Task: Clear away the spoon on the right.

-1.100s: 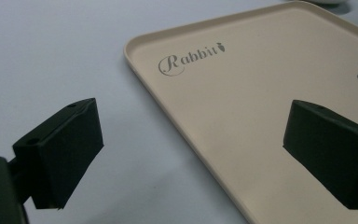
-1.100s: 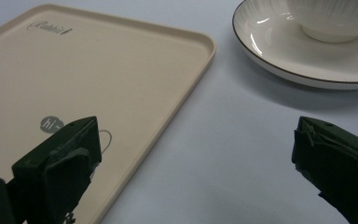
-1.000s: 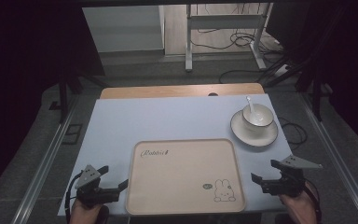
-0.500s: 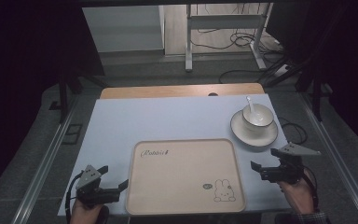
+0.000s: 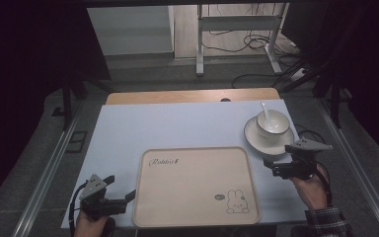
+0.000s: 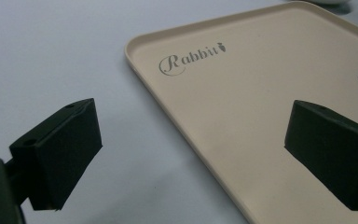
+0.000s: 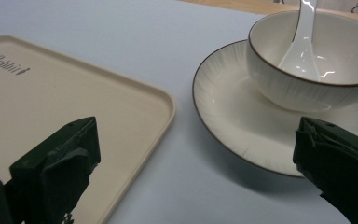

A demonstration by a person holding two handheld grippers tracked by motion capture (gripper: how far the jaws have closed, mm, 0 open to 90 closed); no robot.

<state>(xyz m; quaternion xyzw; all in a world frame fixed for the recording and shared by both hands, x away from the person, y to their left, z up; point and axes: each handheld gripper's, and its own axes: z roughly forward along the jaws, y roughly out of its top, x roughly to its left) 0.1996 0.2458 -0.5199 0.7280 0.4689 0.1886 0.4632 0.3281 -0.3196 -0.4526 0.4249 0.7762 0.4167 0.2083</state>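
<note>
Jaws of the right gripper stand spread wide with nothing between them, hovering just beside the right edge of the tray and near the plate. From the right gripper view, one jaw hangs over the tray's corner and the other over the near rim of the plate, with bare table between the two. A white bowl sits on the plate, and a white spoon leans inside it, handle up; both are close to the tray's far right corner, apart from it. Jaws of the left gripper are also spread and empty, low at the tray's near left corner. The left gripper view shows one jaw above the table left of the tray's rim and the other above the tray's flat floor. The tray is beige, printed with the word "Rabbit" and a small rabbit drawing, and lies flat on the pale blue table
</note>
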